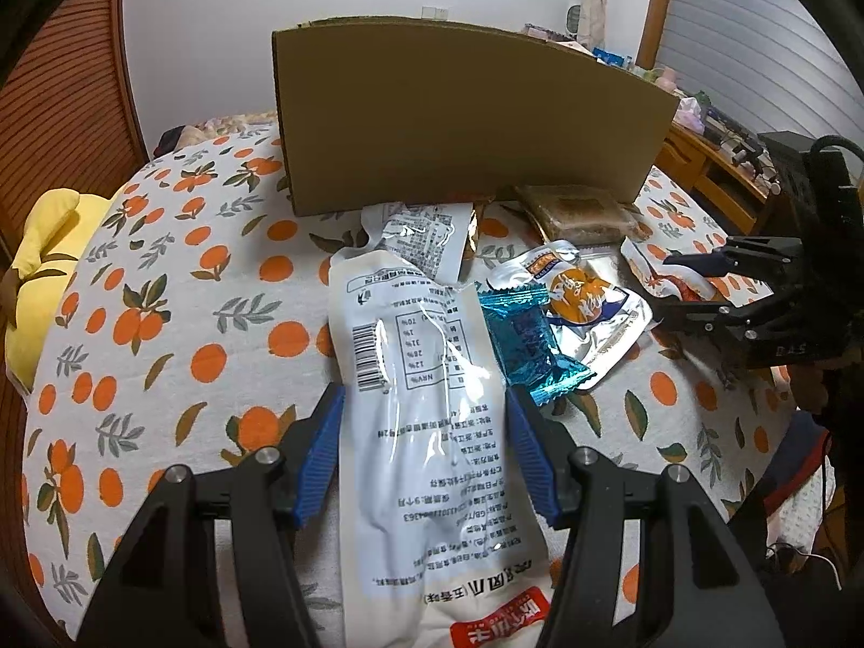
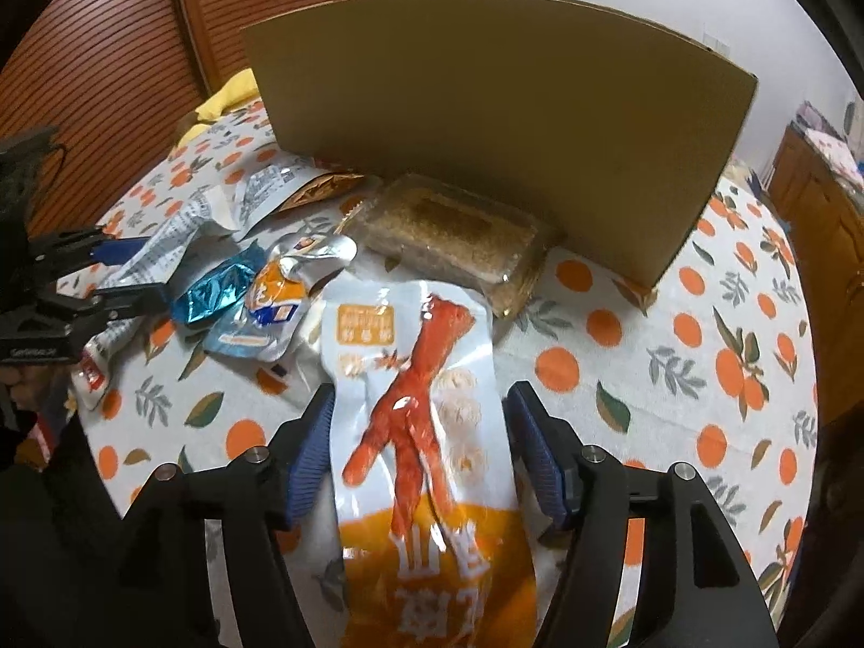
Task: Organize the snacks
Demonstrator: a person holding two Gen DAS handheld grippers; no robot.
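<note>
Count: 1 cardboard box [image 2: 497,124] at 12 o'clock, 1 clear tray of brown cakes [image 2: 448,237], 1 blue foil packet [image 1: 526,345]. 2 chicken-feet pouches: white back-label [image 1: 426,432] one, orange-print [image 2: 426,432] one. Plus 1 orange-logo silver sachet [image 1: 588,302], 2 grippers.

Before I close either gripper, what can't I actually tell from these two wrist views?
- Cardboard box: inside hidden by its near wall, both views.
- White snack pouch between the left gripper pads: contact unclear.
- Chicken-foot packet: lower end cut off, right view.
- Brown pouch: mostly covered by a printed packet.
</note>
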